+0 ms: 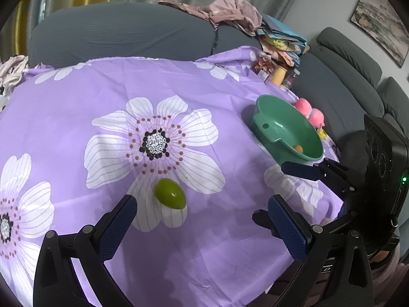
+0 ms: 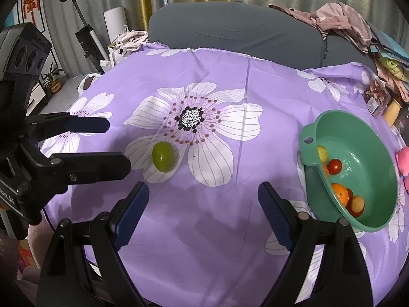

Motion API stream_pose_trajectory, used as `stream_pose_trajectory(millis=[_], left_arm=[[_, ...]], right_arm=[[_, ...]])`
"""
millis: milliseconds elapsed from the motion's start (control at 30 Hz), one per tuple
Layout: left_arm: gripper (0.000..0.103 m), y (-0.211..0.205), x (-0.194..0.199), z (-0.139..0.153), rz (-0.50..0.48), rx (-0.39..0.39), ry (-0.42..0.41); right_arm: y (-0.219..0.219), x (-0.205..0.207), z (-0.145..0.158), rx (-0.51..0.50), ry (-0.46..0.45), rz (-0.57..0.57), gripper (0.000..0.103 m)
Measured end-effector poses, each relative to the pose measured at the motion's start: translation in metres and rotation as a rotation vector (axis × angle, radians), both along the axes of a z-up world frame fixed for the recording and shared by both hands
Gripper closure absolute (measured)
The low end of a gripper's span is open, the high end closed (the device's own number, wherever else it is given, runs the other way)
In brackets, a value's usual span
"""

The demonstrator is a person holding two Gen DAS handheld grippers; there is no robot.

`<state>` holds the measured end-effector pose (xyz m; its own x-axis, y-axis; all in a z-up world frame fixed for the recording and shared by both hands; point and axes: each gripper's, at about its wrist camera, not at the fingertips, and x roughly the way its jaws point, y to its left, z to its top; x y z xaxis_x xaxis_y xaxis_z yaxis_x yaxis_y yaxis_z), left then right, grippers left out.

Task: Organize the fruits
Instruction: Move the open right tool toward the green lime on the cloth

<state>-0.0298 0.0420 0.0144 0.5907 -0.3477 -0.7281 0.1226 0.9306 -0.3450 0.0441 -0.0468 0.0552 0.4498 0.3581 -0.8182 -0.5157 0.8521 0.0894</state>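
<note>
Both my tongs stand wide open and empty: left tongs (image 1: 202,212) just short of the smooth green oval fruit (image 1: 169,197) on the purple flower-print cloth (image 1: 204,255) over the worktop, right tongs (image 2: 203,204) nearer the green plastic bowl (image 2: 368,138) holding oranges and small red and yellow fruits. Lettering on the left tool's body is too blurred to read.
</note>
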Motion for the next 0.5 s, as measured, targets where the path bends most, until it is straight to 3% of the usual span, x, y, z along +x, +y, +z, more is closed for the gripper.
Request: stream_pose_trajectory(millis=[500], left_arm=[[0.001,0.000,0.013,-0.003,-0.036,0.025,0.017]], right_arm=[[0.006,0.006,-0.010,0.017,0.035,0.020,0.015]])
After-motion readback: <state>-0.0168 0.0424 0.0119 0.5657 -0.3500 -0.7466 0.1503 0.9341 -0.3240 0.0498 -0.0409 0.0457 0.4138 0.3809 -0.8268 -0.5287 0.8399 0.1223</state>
